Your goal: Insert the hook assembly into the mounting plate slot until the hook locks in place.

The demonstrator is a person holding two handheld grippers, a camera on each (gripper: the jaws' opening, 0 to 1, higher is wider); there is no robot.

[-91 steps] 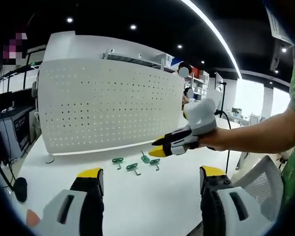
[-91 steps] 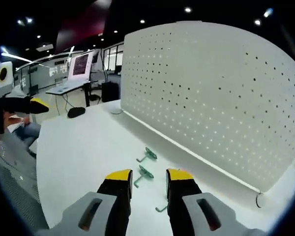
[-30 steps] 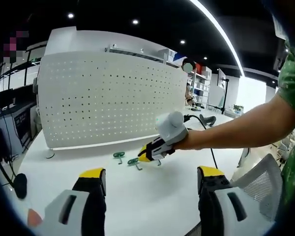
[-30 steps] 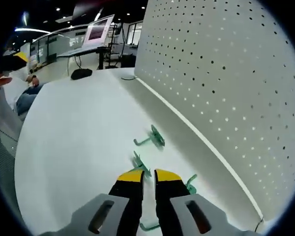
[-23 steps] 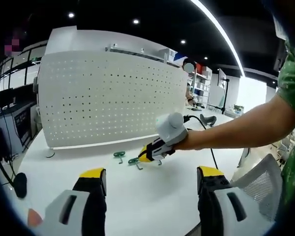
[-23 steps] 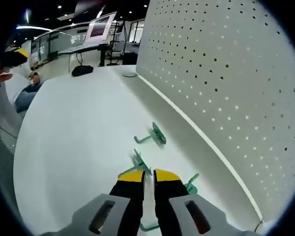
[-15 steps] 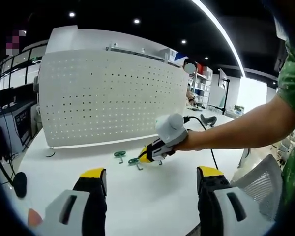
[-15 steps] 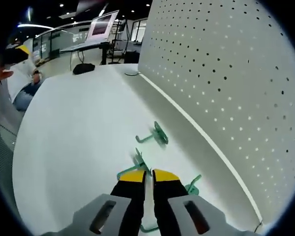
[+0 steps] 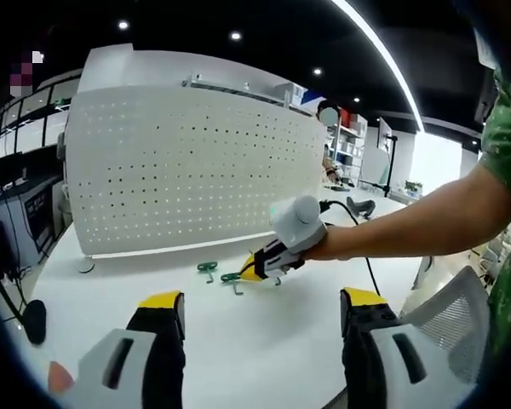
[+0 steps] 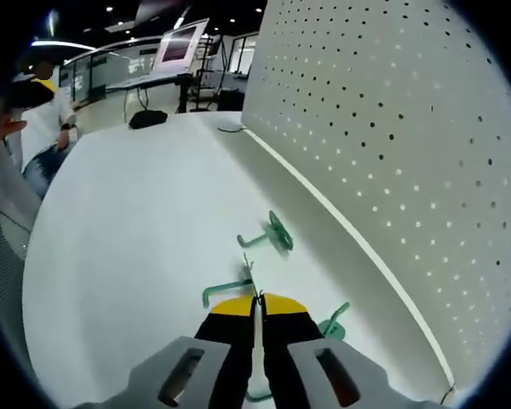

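The white perforated mounting plate [image 9: 187, 166] stands upright along the table's far side; it rises on the right in the right gripper view [image 10: 392, 145]. My right gripper [image 10: 257, 305] is shut on a green hook [image 10: 226, 290], whose stem sticks out to the left of the yellow tips. In the left gripper view the same gripper [image 9: 257, 271] holds that hook [image 9: 232, 278] low over the white table. A second green hook [image 10: 272, 234] lies ahead, a third [image 10: 330, 324] beside the right jaw. My left gripper [image 9: 261, 300] hangs open and empty, well back from the hooks.
The white table [image 9: 238, 341] stretches between my left gripper and the plate. A black object [image 9: 34, 328] lies at its left edge. A grey chair back [image 9: 447, 307] stands at the right. Desks and a monitor [image 10: 175, 47] are beyond the table.
My right gripper's jaws have closed from a narrow gap onto the middle green hook, and the hook has tipped up off the table. My left gripper has stayed put.
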